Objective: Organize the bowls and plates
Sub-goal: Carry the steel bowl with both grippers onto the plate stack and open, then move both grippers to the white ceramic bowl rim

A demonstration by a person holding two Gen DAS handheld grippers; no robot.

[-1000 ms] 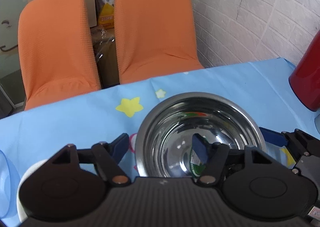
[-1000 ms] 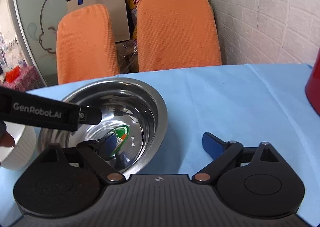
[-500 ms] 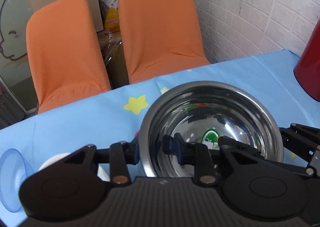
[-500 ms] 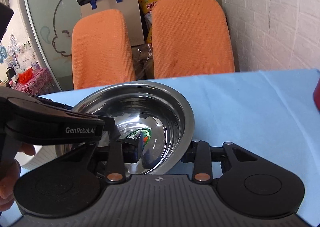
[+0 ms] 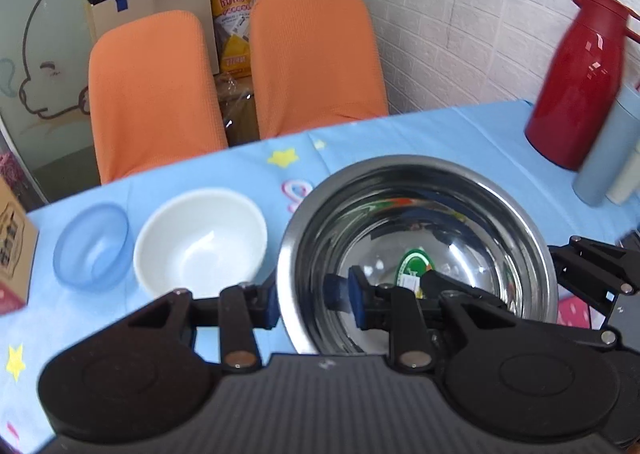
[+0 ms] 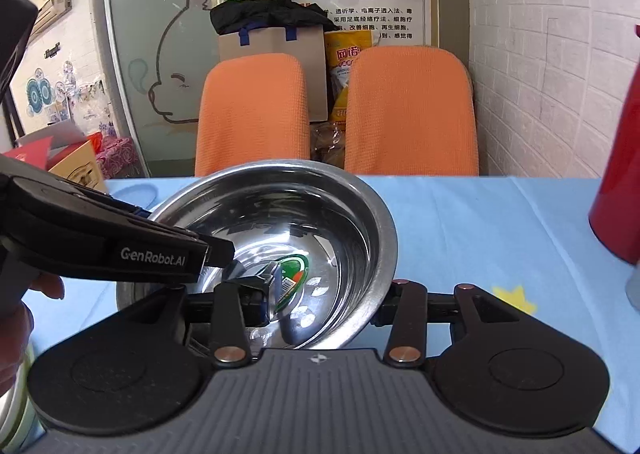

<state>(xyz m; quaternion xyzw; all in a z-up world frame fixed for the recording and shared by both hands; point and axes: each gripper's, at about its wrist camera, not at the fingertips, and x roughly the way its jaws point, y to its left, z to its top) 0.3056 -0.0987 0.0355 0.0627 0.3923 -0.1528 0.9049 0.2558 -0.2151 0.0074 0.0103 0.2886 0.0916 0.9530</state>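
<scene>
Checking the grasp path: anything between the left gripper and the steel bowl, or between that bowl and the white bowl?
Nothing. The left gripper, jaws just closed, clamps the steel bowl at its rim. Only bare tablecloth and that gripper's outer finger lie toward the white bowl.

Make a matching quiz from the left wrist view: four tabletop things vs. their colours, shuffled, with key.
Things:
1. big bowl
2. middle bowl
3. small bowl
4. flask

Colours:
A. clear blue
B. red
C. shiny steel
D. white

Pairs: 1-C, 2-D, 3-A, 4-B
</scene>
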